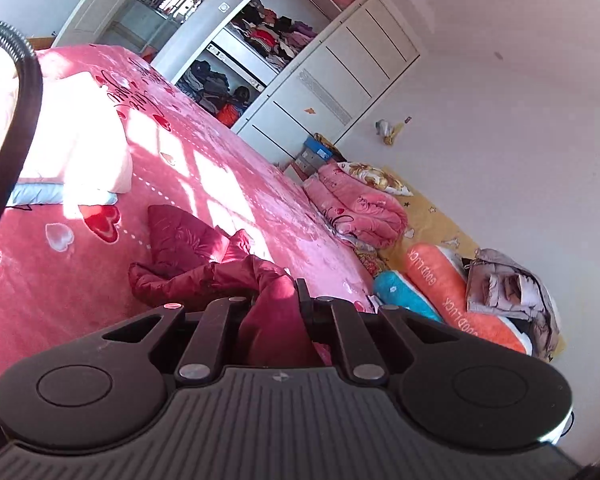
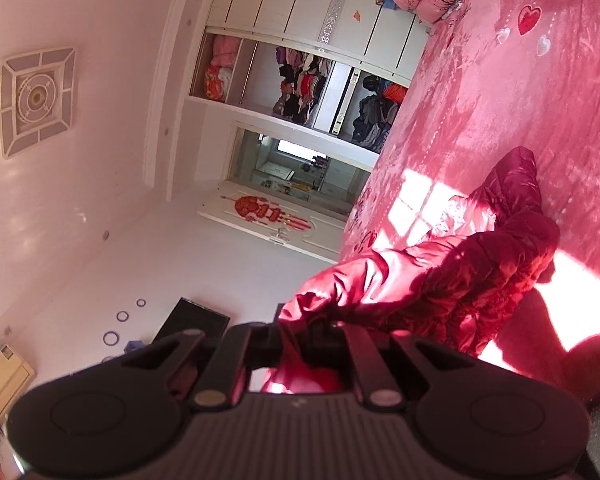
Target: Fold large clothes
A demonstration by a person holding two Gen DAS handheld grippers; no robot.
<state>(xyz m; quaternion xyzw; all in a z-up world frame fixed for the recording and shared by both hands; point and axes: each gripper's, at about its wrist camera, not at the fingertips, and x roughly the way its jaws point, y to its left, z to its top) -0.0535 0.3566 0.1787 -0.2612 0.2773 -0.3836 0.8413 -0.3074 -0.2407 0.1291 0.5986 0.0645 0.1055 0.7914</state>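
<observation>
A dark red quilted jacket (image 1: 188, 256) lies crumpled on the pink heart-patterned bed cover (image 1: 228, 184). My left gripper (image 1: 276, 292) is shut on a fold of its fabric, which bunches up between the fingers. In the right wrist view the same red jacket (image 2: 472, 264) hangs from my right gripper (image 2: 296, 320), which is shut on an edge of it and lifts it off the pink bed cover (image 2: 500, 100). Both views are strongly tilted. The fingertips are largely hidden by cloth.
A folded white and pale blue garment (image 1: 72, 148) lies on the bed to the left. Pink quilts (image 1: 360, 208), long pillows (image 1: 452, 292) and a grey garment (image 1: 508, 284) are piled at the bed's far end. An open wardrobe (image 1: 260, 48) stands behind. A black cable (image 1: 16, 120) crosses the left.
</observation>
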